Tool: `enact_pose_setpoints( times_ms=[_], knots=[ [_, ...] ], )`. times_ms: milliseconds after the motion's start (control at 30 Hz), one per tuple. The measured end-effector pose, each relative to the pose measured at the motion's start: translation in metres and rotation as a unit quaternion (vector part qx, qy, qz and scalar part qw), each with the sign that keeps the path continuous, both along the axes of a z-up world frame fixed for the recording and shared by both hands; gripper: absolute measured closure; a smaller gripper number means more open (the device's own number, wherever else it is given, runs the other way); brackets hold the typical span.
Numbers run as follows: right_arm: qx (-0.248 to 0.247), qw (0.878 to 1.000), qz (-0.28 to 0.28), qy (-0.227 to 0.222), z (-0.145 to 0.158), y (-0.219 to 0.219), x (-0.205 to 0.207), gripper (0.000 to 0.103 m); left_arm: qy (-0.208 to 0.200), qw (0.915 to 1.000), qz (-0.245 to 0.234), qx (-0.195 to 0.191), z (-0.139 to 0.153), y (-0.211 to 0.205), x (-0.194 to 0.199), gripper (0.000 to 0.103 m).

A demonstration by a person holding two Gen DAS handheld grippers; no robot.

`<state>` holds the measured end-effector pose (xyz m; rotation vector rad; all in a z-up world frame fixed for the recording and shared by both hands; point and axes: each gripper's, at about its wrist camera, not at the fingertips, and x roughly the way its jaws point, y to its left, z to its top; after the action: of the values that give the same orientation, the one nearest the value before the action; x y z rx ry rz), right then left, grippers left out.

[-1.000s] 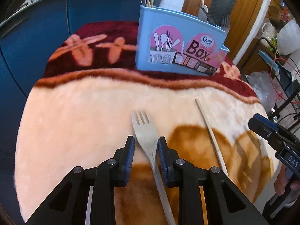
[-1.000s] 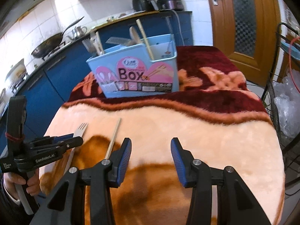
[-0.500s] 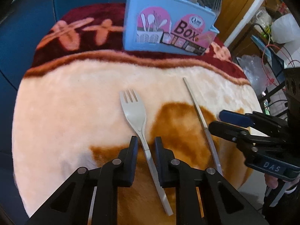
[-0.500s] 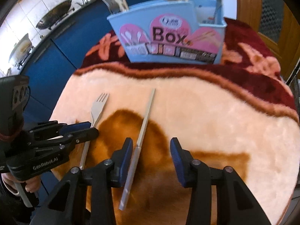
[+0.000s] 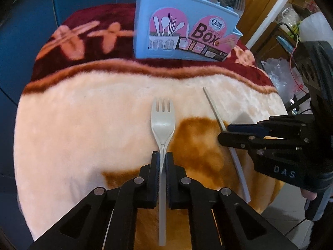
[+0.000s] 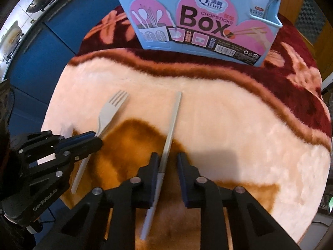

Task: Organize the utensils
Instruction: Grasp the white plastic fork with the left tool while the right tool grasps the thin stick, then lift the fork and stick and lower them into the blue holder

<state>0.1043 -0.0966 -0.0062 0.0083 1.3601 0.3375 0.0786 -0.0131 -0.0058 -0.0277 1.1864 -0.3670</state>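
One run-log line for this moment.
left tool: shut on fork | right tool: closing around chopstick | holder: upright behind

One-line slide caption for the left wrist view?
Left gripper shut on a fork lying on the blanket; right gripper closing around a chopstick before the blue utensil box.

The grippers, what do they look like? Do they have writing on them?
Both are black plastic with silver round rivets and dark blue pads on the fingers. The left gripper reads "GenRobot.AI" in white on its side, as the right wrist view shows. The right gripper reads "DAS" in white letters, seen in the left wrist view. A red band or cord sits near each gripper's body.
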Motion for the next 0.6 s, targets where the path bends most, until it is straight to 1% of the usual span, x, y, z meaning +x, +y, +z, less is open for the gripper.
enact_pose_setpoints(
  times_ms=[33, 167, 233, 400, 600],
  knots=[
    [0.0, 1.0, 0.0, -0.002, 0.0, 0.0, 0.0, 0.092, -0.005, 1.0, 0.001, 0.001, 0.001, 0.0, 0.0, 0.097],
    [0.019, 1.0, -0.012, -0.011, 0.003, -0.009, -0.003, 0.095, -0.028, 0.9996, 0.006, 0.002, 0.006, 0.003, -0.003, 0.097],
    [0.027, 0.999, -0.018, -0.02, 0.006, -0.014, -0.006, 0.095, -0.037, 0.9993, 0.009, -0.001, 0.01, 0.004, -0.003, 0.097],
    [0.056, 0.996, -0.029, -0.059, 0.025, -0.034, -0.019, 0.095, -0.068, 0.9974, 0.025, -0.005, 0.023, 0.007, -0.002, 0.097],
    [0.077, 0.991, -0.036, -0.102, 0.049, -0.047, -0.027, 0.095, -0.093, 0.9951, 0.031, -0.011, 0.038, 0.006, -0.001, 0.097]
  ],
)
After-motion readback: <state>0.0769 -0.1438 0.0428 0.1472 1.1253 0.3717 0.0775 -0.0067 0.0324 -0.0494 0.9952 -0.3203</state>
